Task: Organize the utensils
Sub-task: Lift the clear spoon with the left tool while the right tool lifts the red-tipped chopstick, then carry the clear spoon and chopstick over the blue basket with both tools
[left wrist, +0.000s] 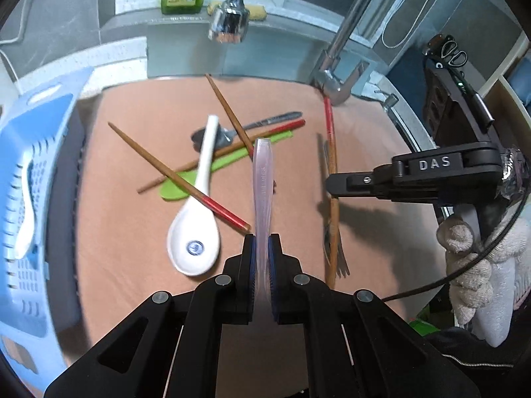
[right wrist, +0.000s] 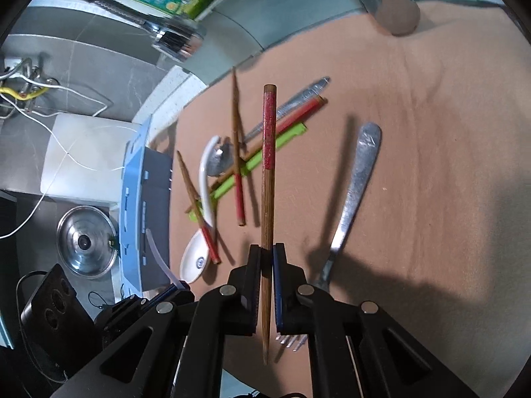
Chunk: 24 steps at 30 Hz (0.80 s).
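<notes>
Grip state, left gripper [left wrist: 262,242]: pads pressed flat against a translucent plastic spoon [left wrist: 262,179], handle end forward, clear of the mat [left wrist: 365,132]. Grip state, right gripper [right wrist: 267,252]: clamped shut on a red-banded chopstick [right wrist: 268,165], red end forward, pointed end trailing below the jaws, also clear of the mat.

Progress, judged from the layout: early to middle stage. Inside the blue basket [left wrist: 30,152]: one white item only, identity uncertain. Not yet deposited: both held utensils.

Left to sort, all on the mat beside the basket:
- white ceramic spoon [left wrist: 195,232], nearest the basket;
- green plastic spatula [left wrist: 212,165], under the ceramic spoon's handle;
- three loose chopsticks [left wrist: 166,169], crossed over the pile;
- metal spoon [left wrist: 252,126], beyond the pile;
- metal fork [right wrist: 358,179], farthest from the basket.

View differences. Left wrist view only: basket interior and its slotted wall; right gripper seen from the side, with a gloved hand [left wrist: 464,252] behind it. Fork there mostly masked by the held chopstick. Right wrist view only: full length of the fork, tines near the jaws; basket from its outer side, contents hidden; steel pot lid [right wrist: 86,242] beyond the basket; tip of the left gripper at the basket's near corner.
</notes>
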{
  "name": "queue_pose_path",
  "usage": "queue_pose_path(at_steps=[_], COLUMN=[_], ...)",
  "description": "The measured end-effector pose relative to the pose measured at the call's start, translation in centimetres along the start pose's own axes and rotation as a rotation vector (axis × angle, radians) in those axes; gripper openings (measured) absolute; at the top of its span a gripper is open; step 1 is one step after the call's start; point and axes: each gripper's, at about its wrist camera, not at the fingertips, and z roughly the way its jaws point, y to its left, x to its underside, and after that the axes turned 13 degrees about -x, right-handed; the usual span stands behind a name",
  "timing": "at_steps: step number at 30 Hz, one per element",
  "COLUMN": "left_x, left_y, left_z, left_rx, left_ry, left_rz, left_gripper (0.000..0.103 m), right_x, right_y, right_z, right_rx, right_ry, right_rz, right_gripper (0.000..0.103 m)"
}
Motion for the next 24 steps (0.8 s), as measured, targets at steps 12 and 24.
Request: queue_pose_path(at_steps=[12, 24], left_x=[-2.0, -2.0], left_y=[3.7, 12.7], left_z=[-3.4, -8.6], left_rx=[-0.009, -0.120], left_ry=[-0.090, -0.173], left_rz=[-0.026, -0.107], left_gripper=[0.006, 0.006], right_x=[-0.5, -2.3], right_y=[7.7, 16.7], right_z=[0.1, 6.3], right_rx=[-0.043, -0.133], right_ry=[-0.043, 0.003], right_rz=[-0.165, -0.290], right_gripper=[0.006, 0.006])
